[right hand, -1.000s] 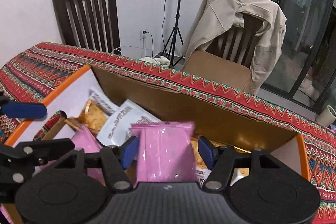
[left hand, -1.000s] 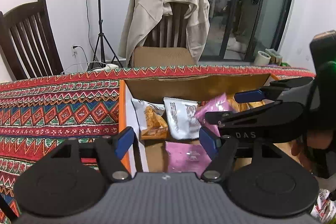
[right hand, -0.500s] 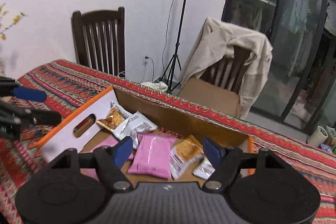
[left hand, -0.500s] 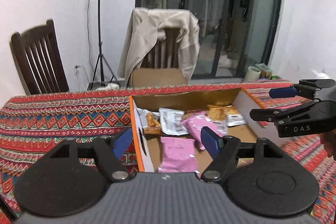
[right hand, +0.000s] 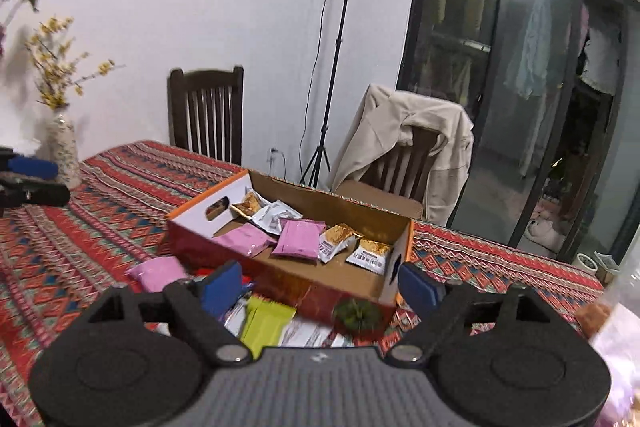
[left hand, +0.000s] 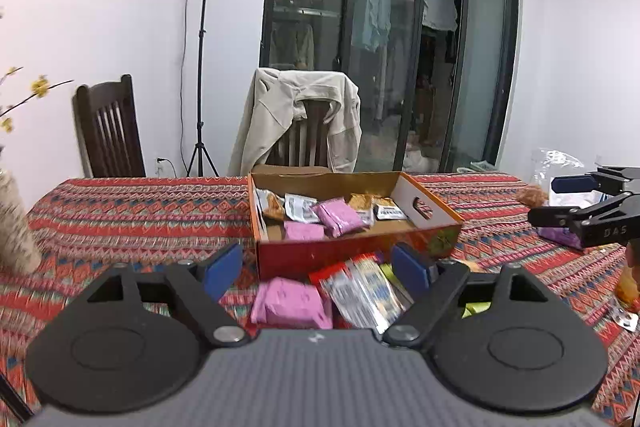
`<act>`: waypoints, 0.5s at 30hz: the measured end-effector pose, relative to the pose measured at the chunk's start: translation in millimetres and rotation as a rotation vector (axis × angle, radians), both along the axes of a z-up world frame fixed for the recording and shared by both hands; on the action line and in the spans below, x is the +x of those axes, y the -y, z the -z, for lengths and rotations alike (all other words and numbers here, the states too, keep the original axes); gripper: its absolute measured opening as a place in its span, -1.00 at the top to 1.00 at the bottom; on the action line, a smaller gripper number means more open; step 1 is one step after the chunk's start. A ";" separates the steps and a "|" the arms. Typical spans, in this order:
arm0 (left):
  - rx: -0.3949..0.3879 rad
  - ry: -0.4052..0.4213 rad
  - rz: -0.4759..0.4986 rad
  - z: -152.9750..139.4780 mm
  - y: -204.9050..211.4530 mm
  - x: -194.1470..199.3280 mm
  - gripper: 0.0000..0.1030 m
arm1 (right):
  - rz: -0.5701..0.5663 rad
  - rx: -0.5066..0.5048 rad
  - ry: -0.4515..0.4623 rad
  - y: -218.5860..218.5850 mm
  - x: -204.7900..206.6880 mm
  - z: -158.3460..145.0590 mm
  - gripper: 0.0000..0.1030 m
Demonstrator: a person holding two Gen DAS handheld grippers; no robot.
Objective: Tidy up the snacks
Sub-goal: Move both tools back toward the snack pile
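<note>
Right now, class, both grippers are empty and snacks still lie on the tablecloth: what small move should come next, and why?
Probably lower the open left gripper onto the pink packet just below it. That packet lies outside the box with other loose snacks, while similar pink packets are already inside.

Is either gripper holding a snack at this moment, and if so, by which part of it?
Nothing is held. The left gripper and the right gripper are both open, with only loose snacks on the table and the cardboard box showing between their fingers.
</note>
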State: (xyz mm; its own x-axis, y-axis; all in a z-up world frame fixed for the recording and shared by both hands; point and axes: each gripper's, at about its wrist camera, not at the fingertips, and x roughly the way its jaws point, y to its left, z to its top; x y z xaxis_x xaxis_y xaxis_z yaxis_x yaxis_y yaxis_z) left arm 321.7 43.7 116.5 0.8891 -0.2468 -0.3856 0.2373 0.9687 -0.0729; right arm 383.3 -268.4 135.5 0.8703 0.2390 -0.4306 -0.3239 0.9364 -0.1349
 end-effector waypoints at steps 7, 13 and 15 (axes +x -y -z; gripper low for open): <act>-0.001 0.017 -0.060 28.4 10.3 -79.2 -0.71 | 0.011 0.031 0.022 16.8 -88.4 17.3 -0.70; -0.014 -0.047 -0.097 61.0 14.5 -126.5 -0.71 | 0.032 0.054 0.028 20.2 -148.0 40.6 -0.71; -0.001 -0.063 -0.095 67.8 15.3 -136.3 -0.71 | 0.048 0.076 0.027 21.8 -164.5 49.9 -0.72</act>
State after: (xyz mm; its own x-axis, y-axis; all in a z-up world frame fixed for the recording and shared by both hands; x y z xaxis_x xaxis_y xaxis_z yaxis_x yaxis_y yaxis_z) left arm 185.4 28.4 48.6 0.8824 -0.1626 -0.4415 0.1390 0.9866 -0.0855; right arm 218.8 -290.2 85.6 0.8926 0.2276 -0.3892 -0.2755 0.9587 -0.0711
